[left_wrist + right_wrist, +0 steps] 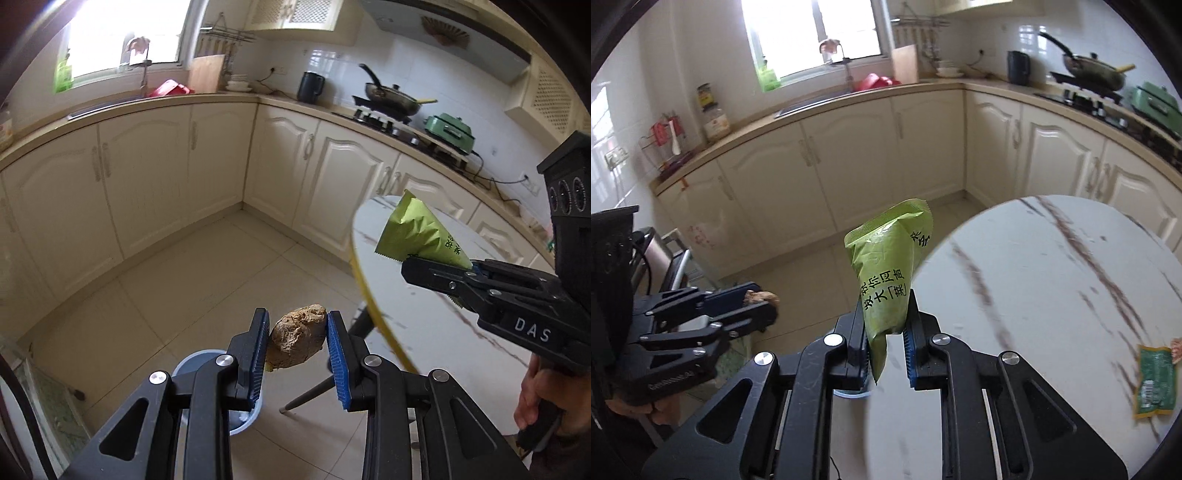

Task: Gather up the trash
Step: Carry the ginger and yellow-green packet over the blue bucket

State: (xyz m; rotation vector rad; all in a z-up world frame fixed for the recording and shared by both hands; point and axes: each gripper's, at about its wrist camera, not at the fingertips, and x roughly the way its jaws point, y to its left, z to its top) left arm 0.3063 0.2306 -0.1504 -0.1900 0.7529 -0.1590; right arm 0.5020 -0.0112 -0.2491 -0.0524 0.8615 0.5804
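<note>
My left gripper (297,345) is shut on a brown lump of ginger (297,334) and holds it in the air above the floor, over a grey-blue bin (192,363) that is mostly hidden behind the fingers. It also shows in the right wrist view (764,299), at the left. My right gripper (886,343) is shut on a light green snack wrapper (886,266) at the edge of the round marble table (1052,295). The wrapper (417,232) and right gripper (424,271) also show in the left wrist view. A darker green packet (1154,384) lies on the table at the right.
Cream kitchen cabinets (147,177) run along the back walls, with a sink (107,105), kettle (310,86), pan on a stove (391,98) and a green cooker (448,133) on the counter. The table's dark legs (314,391) stand on the tiled floor (184,288).
</note>
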